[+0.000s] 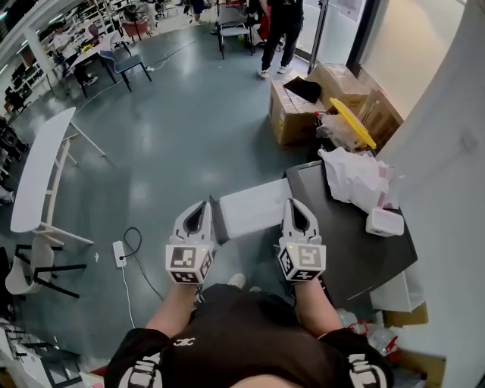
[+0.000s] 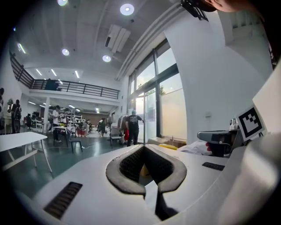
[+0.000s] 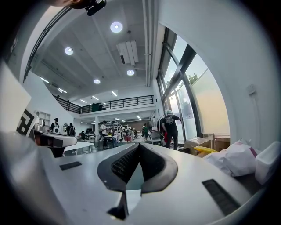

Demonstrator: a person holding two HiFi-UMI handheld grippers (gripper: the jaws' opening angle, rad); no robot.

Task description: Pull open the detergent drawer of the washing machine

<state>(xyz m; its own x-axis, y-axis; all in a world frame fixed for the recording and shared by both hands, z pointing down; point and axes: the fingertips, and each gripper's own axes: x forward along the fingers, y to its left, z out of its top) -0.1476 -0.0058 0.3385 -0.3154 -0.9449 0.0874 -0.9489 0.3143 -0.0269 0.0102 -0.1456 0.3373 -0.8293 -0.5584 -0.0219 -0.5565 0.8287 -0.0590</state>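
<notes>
The drawer (image 1: pixel 254 206) seems already pulled out of the washing machine (image 1: pixel 356 242), jutting between the 2 tools. Left tool (image 1: pixel 200 211) and right tool (image 1: pixel 295 209) are both pressed together and empty. Little seems left to do.

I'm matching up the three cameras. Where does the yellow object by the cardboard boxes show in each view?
Head view: yellow object, upper right, above the white bag.
Left gripper view: just right of centre, left of the bag.
Right gripper view: right of centre, left of the bag.
Shared landmark: the standing person in black.
</notes>
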